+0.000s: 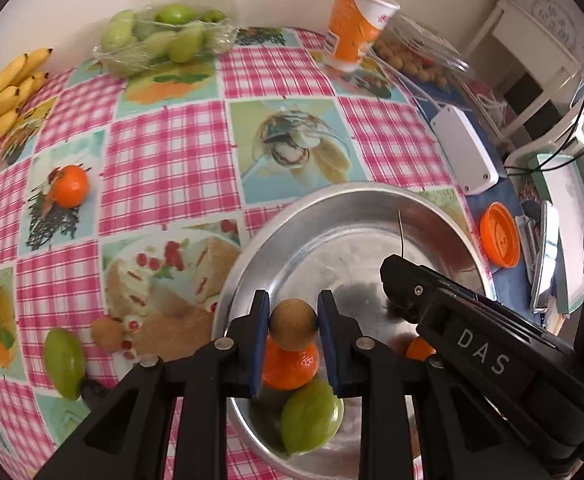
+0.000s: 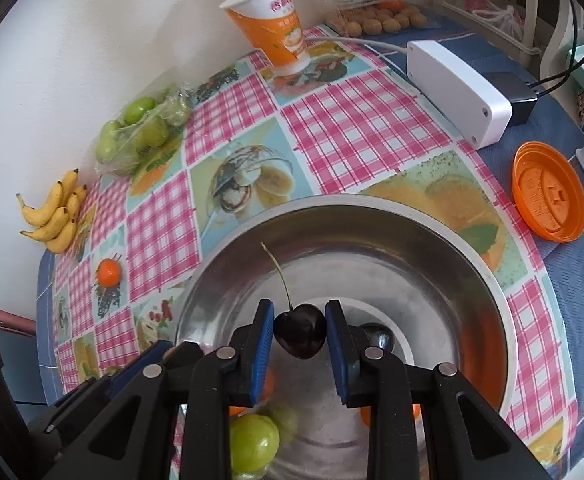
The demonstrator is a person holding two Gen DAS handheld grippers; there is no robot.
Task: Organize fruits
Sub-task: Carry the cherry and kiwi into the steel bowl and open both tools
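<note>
Left hand-held gripper: blue-padded jaws closed on a round, matte brown fruit, held above the near side of a shiny, shallow metal bowl. Right hand-held gripper: pads pinching a glossy dark cherry with a long thin stem, over the same bowl. Inside the bowl: a smooth green fruit, a dimpled orange tangerine. On the checked oilcloth surface: yellow bananas, bagged green fruits, a loose tangerine.
</note>
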